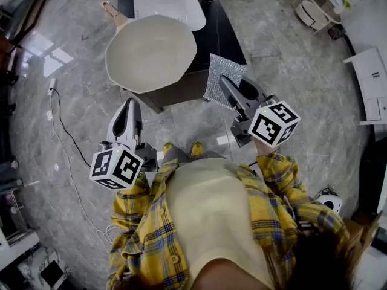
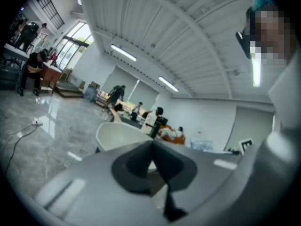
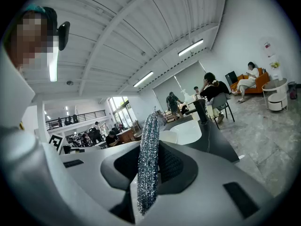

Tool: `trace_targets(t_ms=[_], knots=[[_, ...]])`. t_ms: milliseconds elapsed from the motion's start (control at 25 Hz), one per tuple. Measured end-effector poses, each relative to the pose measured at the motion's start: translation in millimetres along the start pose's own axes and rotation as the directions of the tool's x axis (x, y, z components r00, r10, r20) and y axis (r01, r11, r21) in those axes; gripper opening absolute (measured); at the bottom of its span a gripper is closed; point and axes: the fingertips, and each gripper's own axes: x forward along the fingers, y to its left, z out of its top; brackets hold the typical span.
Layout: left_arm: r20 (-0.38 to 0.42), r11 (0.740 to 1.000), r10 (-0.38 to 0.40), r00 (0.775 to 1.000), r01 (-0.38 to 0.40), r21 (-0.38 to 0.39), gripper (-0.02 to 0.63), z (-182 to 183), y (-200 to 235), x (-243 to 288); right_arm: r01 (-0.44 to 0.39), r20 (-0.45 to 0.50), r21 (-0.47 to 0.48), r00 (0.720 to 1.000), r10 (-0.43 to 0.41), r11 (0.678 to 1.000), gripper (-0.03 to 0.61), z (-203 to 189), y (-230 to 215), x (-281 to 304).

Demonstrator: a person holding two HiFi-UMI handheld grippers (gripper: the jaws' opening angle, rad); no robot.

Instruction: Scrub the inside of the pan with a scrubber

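A cream pan (image 1: 151,52) with a wooden handle rests on a small dark table (image 1: 224,32), its inside bare. My right gripper (image 1: 228,86) is shut on a silver mesh scrubber (image 1: 222,80) and holds it upright beside the table's near right corner, right of the pan. In the right gripper view the scrubber (image 3: 148,166) stands edge-on between the jaws. My left gripper (image 1: 128,115) hangs below the pan over the floor, shut with nothing in it. In the left gripper view the pan (image 2: 120,135) shows just beyond the shut fingertips (image 2: 150,166).
A white rectangular basin (image 1: 169,2) sits on the table behind the pan. A white cable (image 1: 63,138) runs over the marble floor at the left. White shelving (image 1: 372,80) stands at the right. My own feet (image 1: 181,150) are near the table.
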Motion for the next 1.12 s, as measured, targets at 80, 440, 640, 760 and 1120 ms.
trace_targets(t_ms=[80,440,640,760,1120], knots=[[0.0,1.0,0.015,1.0,-0.015,-0.007,0.006,0,1,-2,0.0,0.004,0.004,1.0,0.0,1.0,0.087,2,-1,-2],[-0.032,0.996,0.092,0.995,-0.092,-0.008,0.011,-6,16,-9,-0.049,0.013,0.037,0.999,0.049,0.998,0.087,3,2,3],[-0.043,0.994,0.106,0.993,-0.108,-0.036,0.012,-2,43,-1,-0.06,0.015,0.033,0.998,0.059,0.998,0.087,10,11,28],[-0.059,0.995,0.087,0.994,-0.09,-0.041,0.068,-5,54,6,-0.054,0.015,0.029,0.998,0.054,0.998,0.087,13,12,41],[-0.098,0.992,0.086,0.991,-0.094,-0.083,0.092,8,94,39,-0.022,-0.017,0.011,1.0,0.023,1.0,0.087,26,15,96]])
